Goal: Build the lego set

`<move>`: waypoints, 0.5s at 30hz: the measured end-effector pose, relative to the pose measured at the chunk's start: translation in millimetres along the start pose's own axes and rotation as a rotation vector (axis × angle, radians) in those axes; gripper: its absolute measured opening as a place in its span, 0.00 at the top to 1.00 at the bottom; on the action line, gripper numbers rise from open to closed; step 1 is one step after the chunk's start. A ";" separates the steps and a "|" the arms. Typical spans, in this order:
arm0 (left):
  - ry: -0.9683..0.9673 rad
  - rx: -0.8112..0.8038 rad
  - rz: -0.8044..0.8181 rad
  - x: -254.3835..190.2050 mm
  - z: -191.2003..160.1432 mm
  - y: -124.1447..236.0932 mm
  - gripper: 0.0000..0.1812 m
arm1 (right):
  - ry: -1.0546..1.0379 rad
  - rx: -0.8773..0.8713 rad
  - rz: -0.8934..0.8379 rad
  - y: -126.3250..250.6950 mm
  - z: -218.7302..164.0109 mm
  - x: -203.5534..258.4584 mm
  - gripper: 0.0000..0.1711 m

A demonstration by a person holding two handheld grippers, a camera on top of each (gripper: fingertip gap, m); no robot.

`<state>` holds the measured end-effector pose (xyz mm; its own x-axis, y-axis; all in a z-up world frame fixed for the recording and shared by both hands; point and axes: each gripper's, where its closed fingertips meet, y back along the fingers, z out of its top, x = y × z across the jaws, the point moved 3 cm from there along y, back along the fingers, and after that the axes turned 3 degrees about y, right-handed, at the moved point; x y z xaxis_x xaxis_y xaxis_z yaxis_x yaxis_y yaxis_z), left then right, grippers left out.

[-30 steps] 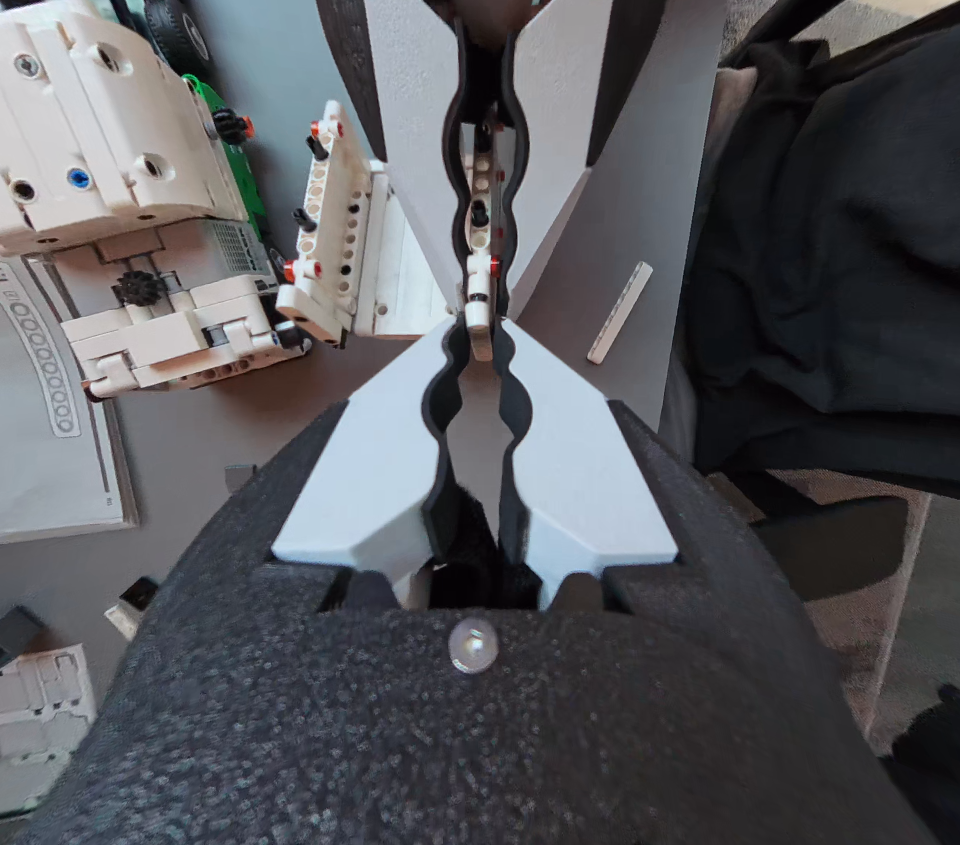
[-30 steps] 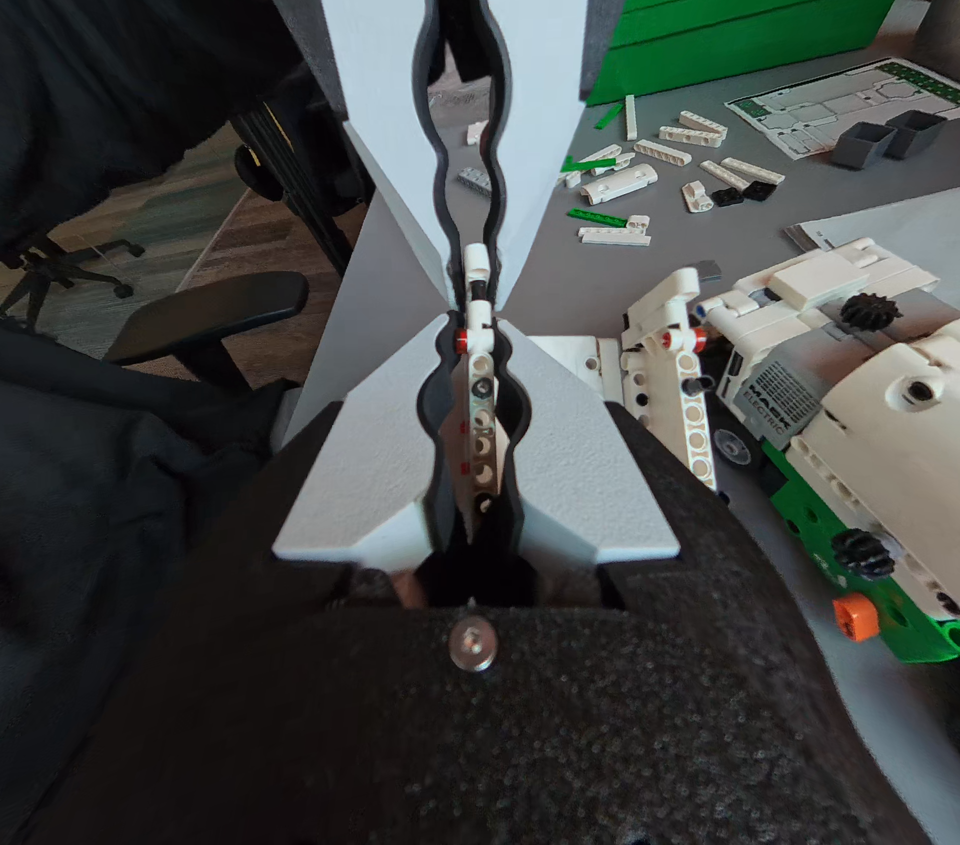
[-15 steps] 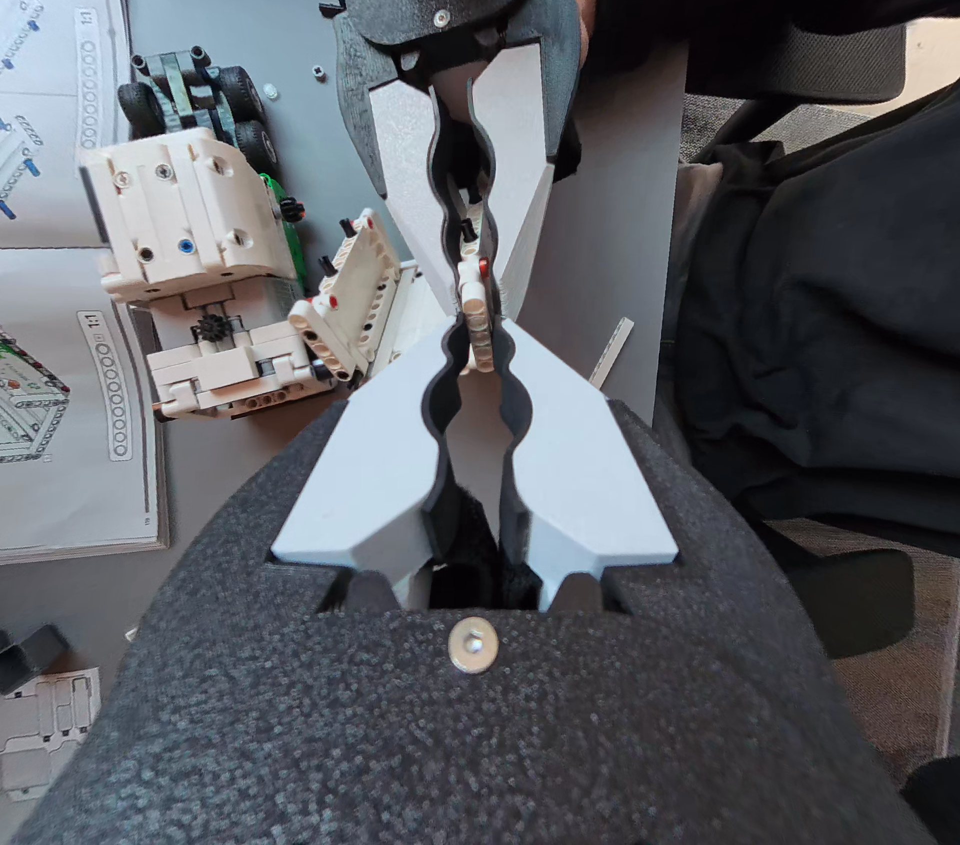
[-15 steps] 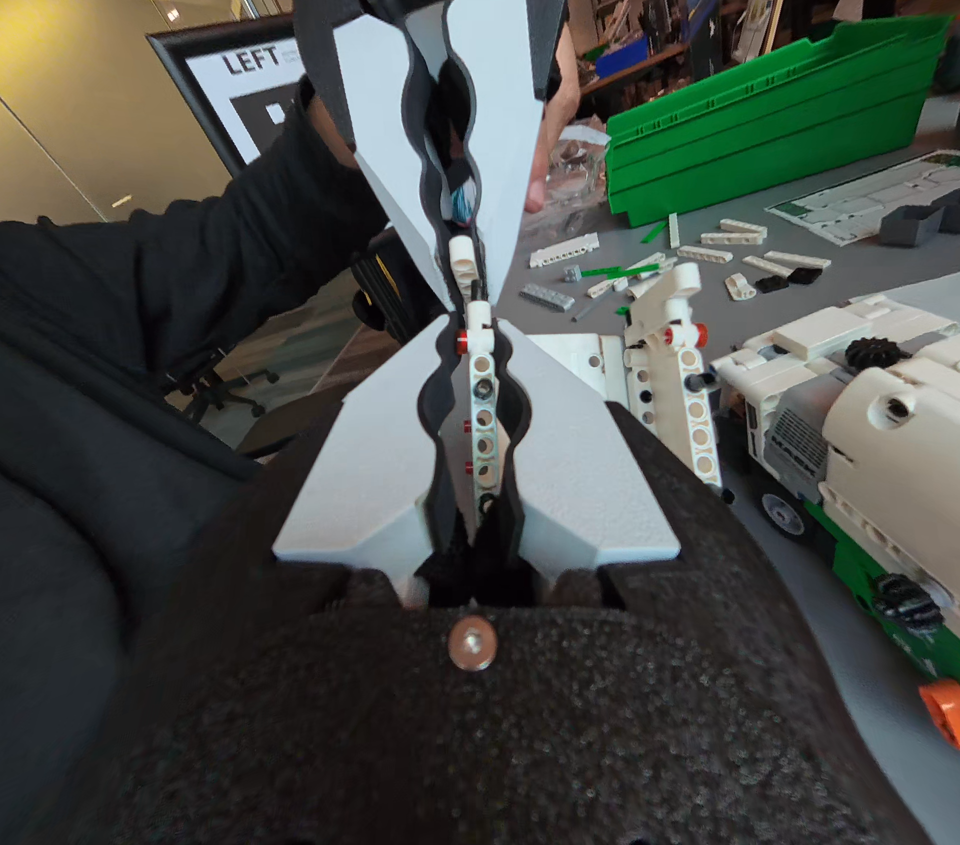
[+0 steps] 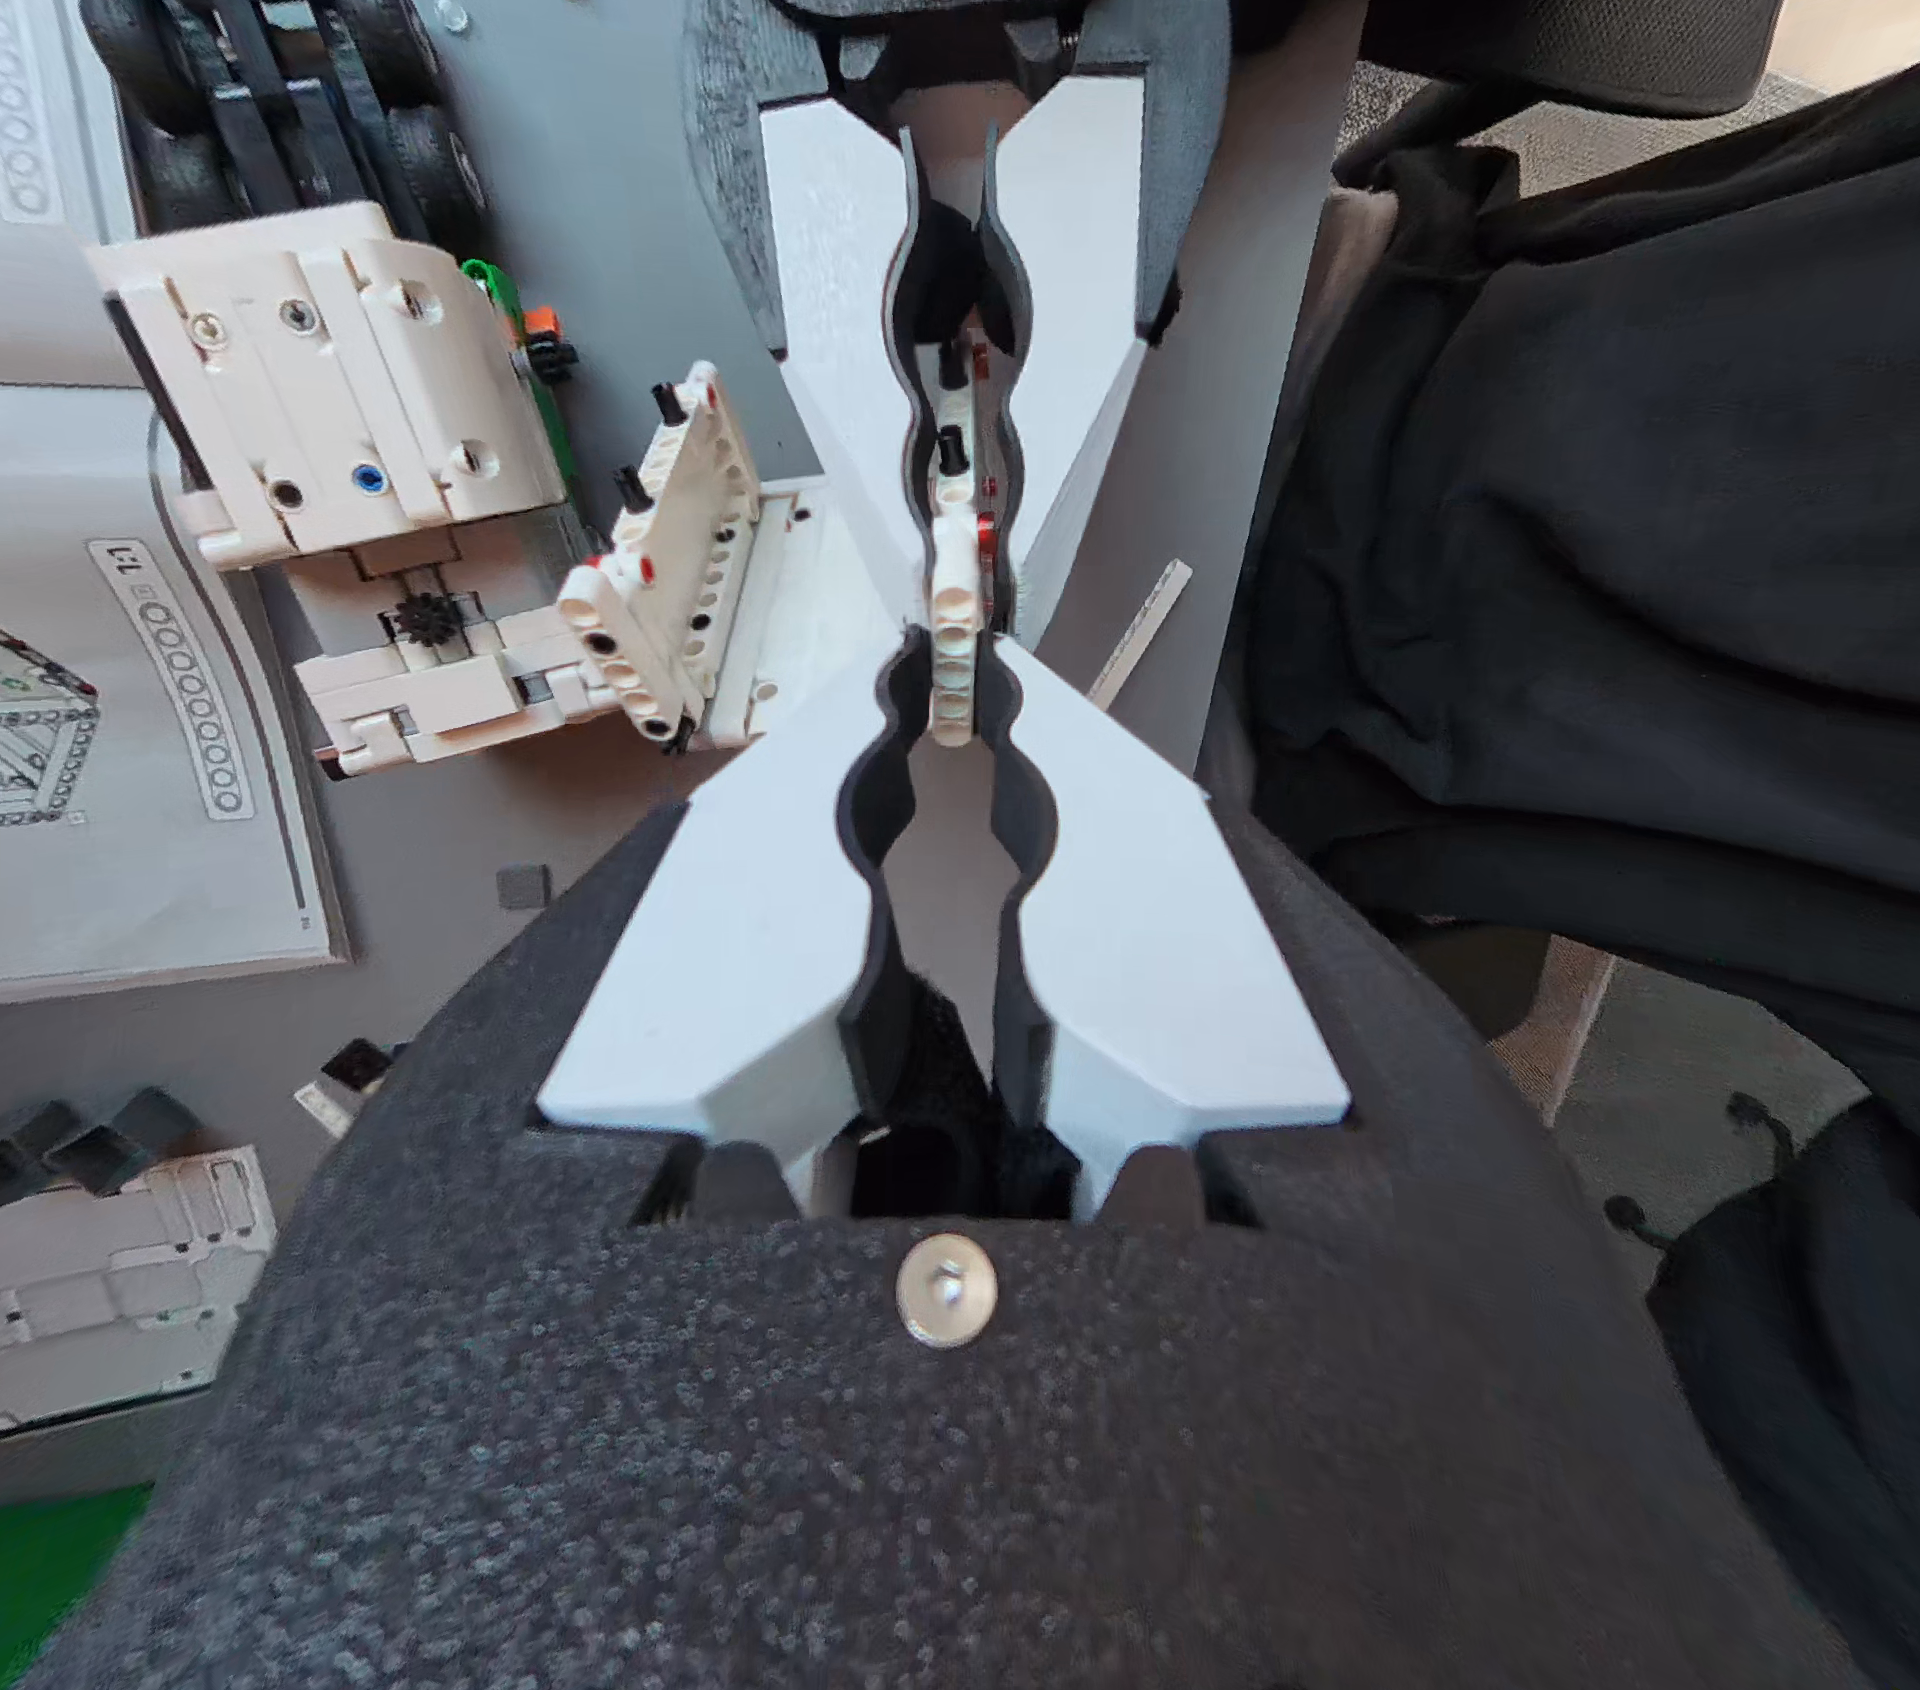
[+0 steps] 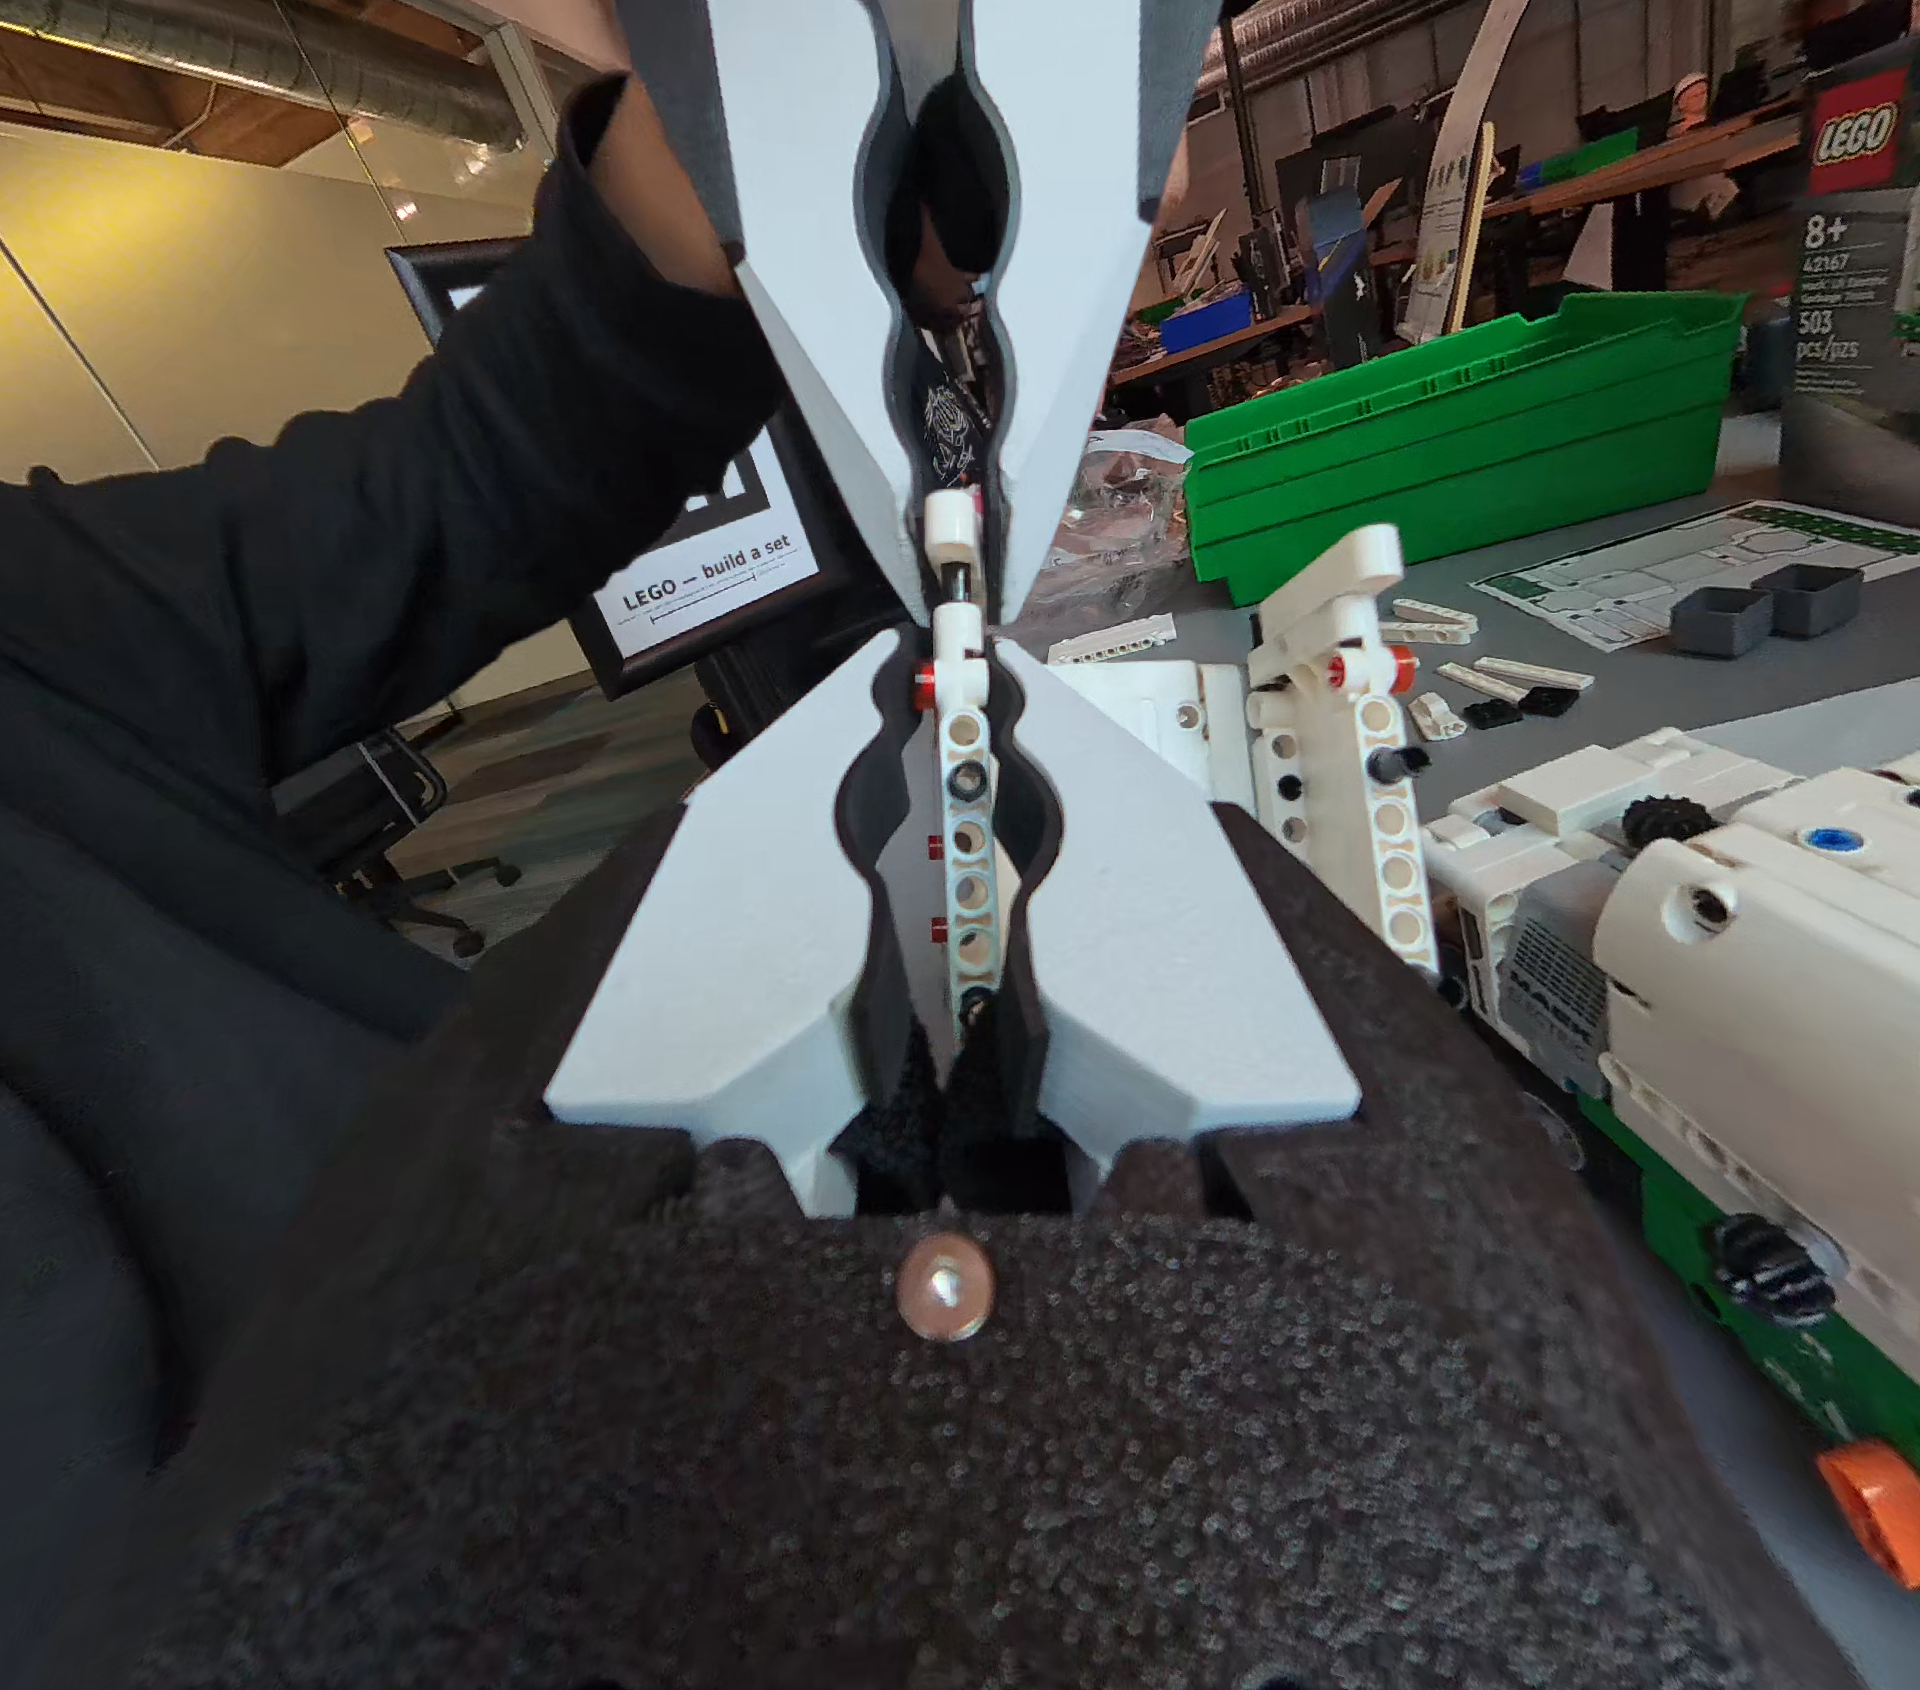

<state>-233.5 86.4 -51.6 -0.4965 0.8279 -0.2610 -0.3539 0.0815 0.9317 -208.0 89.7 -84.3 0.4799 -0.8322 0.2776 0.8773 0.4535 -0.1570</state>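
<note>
Your right gripper (image 6: 951,653) is clamped along a white holed beam (image 6: 968,840) at frame centre, while your left gripper (image 5: 954,653) meets it tip to tip and pinches the small white connector (image 5: 954,664) at the beam's far end. Outward, the white and green truck (image 6: 1683,944) lies on the grey table (image 5: 582,113), left of centre in the left wrist view and at right in the right wrist view, with a green bin (image 6: 1455,445) at upper right.
</note>
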 end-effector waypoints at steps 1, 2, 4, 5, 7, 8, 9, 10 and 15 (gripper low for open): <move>0.004 0.023 0.004 0.1 1.5 1.1 0.97 | 0.001 -0.006 -0.003 0.4 1.1 -0.1 0.95; 0.003 0.039 0.012 -0.2 3.4 2.4 0.97 | -0.004 -0.017 0.000 1.0 2.6 0.0 0.95; -0.004 0.056 0.036 -1.6 8.1 5.6 0.97 | -0.005 -0.045 -0.008 3.6 6.6 -1.1 0.95; -0.006 0.058 0.048 -2.4 10.8 7.3 0.97 | -0.005 -0.061 -0.009 5.3 9.1 -1.3 0.95; -0.006 0.055 0.079 -3.0 16.1 11.0 0.97 | -0.001 -0.089 -0.017 8.7 14.2 -2.0 0.95; -0.005 0.054 0.087 -3.6 18.1 12.8 0.97 | 0.005 -0.100 -0.017 9.9 16.4 -1.6 0.95; -0.001 0.057 0.088 -4.3 19.5 14.2 0.97 | 0.012 -0.108 -0.020 10.7 18.2 -1.0 0.95; 0.001 0.061 0.087 -5.0 20.5 15.3 0.97 | 0.022 -0.114 -0.024 11.0 19.6 -0.3 0.95; -0.002 0.093 0.094 -8.2 24.3 18.6 0.97 | 0.034 -0.129 -0.015 12.4 23.6 2.9 0.95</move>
<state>-216.7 94.6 -26.0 -0.5223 0.8353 -0.1715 -0.2308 0.0551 0.9714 -195.6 100.5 -63.1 0.4645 -0.8499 0.2487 0.8754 0.3981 -0.2743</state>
